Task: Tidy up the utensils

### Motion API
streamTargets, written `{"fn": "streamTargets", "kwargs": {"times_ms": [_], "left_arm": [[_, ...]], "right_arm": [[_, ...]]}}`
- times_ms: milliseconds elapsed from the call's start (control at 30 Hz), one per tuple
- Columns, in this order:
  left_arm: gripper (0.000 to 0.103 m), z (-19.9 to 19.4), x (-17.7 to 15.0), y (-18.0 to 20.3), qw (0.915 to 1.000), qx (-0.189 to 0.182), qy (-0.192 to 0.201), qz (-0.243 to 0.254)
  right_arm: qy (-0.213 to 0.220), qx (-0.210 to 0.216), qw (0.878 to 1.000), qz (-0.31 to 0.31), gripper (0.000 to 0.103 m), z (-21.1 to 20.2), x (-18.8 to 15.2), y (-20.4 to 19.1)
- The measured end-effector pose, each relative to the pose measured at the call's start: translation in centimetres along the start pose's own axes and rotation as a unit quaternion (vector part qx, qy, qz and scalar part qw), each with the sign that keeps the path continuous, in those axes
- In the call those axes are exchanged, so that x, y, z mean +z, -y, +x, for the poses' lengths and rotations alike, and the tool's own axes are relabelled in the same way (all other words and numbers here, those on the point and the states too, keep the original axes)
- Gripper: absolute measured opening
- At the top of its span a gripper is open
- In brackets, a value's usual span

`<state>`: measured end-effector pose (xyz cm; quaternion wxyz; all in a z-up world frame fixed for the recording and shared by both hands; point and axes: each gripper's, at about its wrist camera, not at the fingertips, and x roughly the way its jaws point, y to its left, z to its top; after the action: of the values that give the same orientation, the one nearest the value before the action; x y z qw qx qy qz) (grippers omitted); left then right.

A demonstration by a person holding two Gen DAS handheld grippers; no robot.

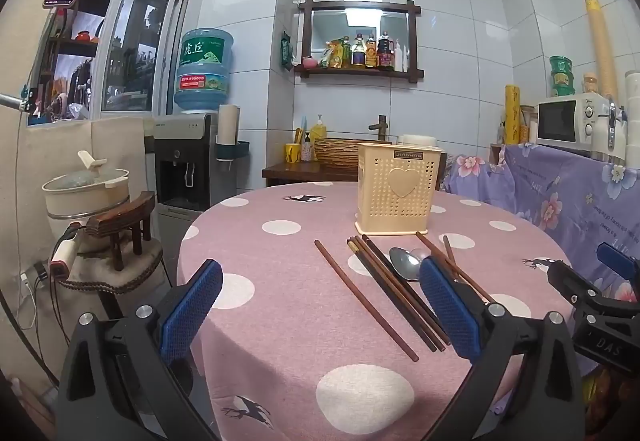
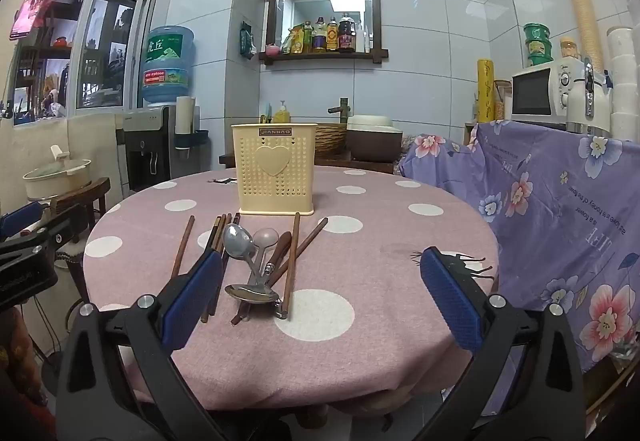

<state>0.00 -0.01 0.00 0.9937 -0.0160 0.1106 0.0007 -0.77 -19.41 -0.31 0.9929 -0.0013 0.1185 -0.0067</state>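
Both hand-held grippers, left (image 1: pixel 320 305) and right (image 2: pixel 320 297), spread wide, grasping nothing; brown wooden chopsticks (image 2: pixel 291 261), shiny steel spoons (image 2: pixel 237 241) before perforated cream plastic holder (image 2: pixel 275 169).

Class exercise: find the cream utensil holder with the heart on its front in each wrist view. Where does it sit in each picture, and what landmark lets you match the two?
Left wrist view: the utensil holder stands right of centre, at the table's far side, beyond the chopsticks.
Right wrist view: the holder stands left of centre, behind the spoons.
Shared landmark: the wooden wall shelf of bottles, above the holder in both views.
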Motion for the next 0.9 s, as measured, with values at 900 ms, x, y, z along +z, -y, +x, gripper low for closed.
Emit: {"fn": "streamTargets", "kwargs": {"times_ms": [900], "left_arm": [[0.098,0.02,-0.10,-0.15,1.0000,0.002,-0.002,0.000]], "right_arm": [[-0.001,0.002,1.000,-0.001,0.098,-0.26,-0.07,-0.13]]}}
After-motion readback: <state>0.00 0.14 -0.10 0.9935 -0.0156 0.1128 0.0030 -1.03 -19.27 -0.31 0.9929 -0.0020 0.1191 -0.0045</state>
